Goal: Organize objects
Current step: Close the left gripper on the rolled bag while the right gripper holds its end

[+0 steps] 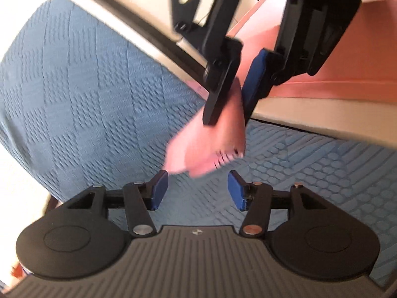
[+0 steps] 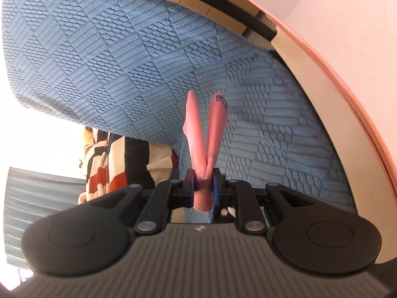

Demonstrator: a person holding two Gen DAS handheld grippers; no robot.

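In the left wrist view, the blue textured cushion (image 1: pixel 94 99) spreads ahead of and below the left gripper (image 1: pixel 197 190), giving open room to its left. Ahead and to the right, a pale ledge (image 1: pixel 310 116) with a pink box (image 1: pixel 347 57) on it bounds that side, and a dark bar (image 1: pixel 139 24) crosses further ahead on the left. The left gripper stands wide open, its blue pads (image 1: pixel 158 190) holding nothing. Just ahead of the gap hangs the pink folded card (image 1: pixel 211 144), apart from the pads. The right gripper (image 1: pixel 235 94) comes down from above and pinches the card's upper end between its fingers. The card is motion-blurred, so its dark printed marks near the lower edge cannot be read, and the right gripper's body is cut off at the top.

In the right wrist view, the cushion (image 2: pixel 124 62) fills the space ahead of the right gripper (image 2: pixel 204 183), with the pale ledge (image 2: pixel 330 114) and pink box (image 2: pixel 347 24) curving along its right. To the left the cushion ends, and a striped red, white and black cloth (image 2: pixel 109 164) lies below its edge. The right gripper is closed on the pink folded card (image 2: pixel 206 134), whose two flaps splay forward in a V; the right flap carries what may be a printed code at its tip. The card's lower end is hidden behind the gripper.
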